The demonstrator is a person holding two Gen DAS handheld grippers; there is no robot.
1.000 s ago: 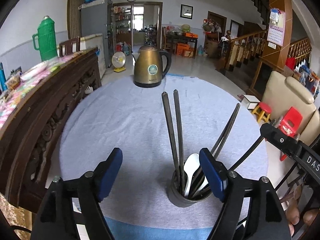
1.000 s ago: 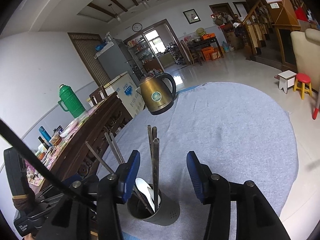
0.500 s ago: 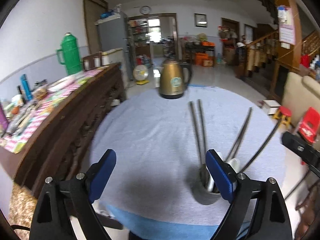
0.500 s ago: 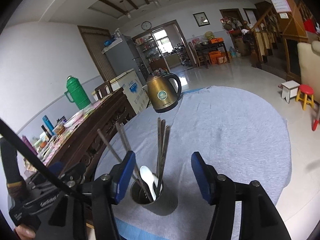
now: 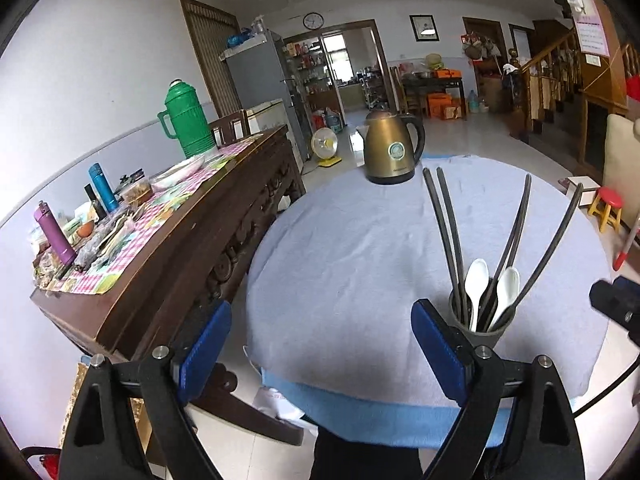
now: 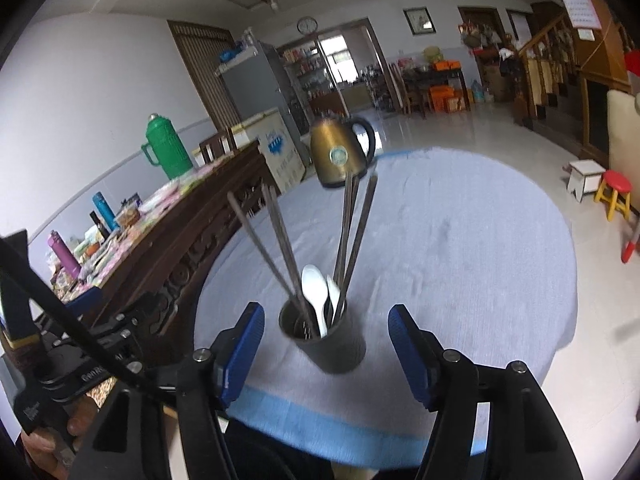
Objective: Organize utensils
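While both grippers gape empty, the holder hides the chopsticks' tips.

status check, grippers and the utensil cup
Left gripper open, empty. Right gripper open, empty. Cup upright on table, holding chopsticks and two white spoons. Nothing blocking.

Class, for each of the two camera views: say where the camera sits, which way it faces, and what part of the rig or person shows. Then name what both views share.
Left wrist: sits behind the open left gripper, faces across the table toward the kettle; the cup is at its right finger; part of the other gripper shows at the right edge.
Right wrist: sits behind the open right gripper, faces the cup between its fingers; the left gripper and a hand show at lower left.
Shared: cup, chopsticks, white spoons, kettle, table, green flask.
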